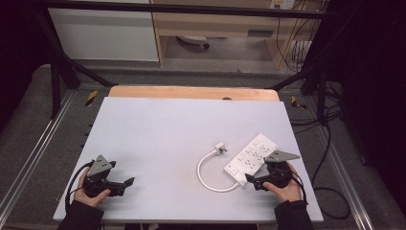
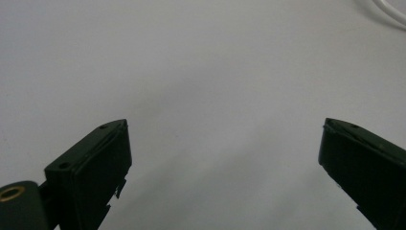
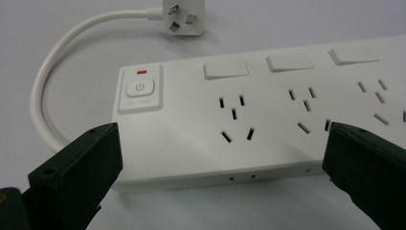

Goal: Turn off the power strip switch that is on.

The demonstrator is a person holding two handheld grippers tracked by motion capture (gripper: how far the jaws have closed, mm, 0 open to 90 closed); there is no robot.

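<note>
At lower right, the right gripper (image 1: 252, 179), jaws wide, faces the power strip (image 1: 250, 158); straddle its near edge squarely before closing. The left gripper (image 1: 125, 184) idles wide open.

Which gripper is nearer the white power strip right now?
Right. The right gripper sits open at the power strip's near end; the left gripper is far across the table, open over bare surface.

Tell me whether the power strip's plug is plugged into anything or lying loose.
Loose. The plug lies on the table with its bare prongs showing, at the end of the curled cord, beside the power strip.
</note>
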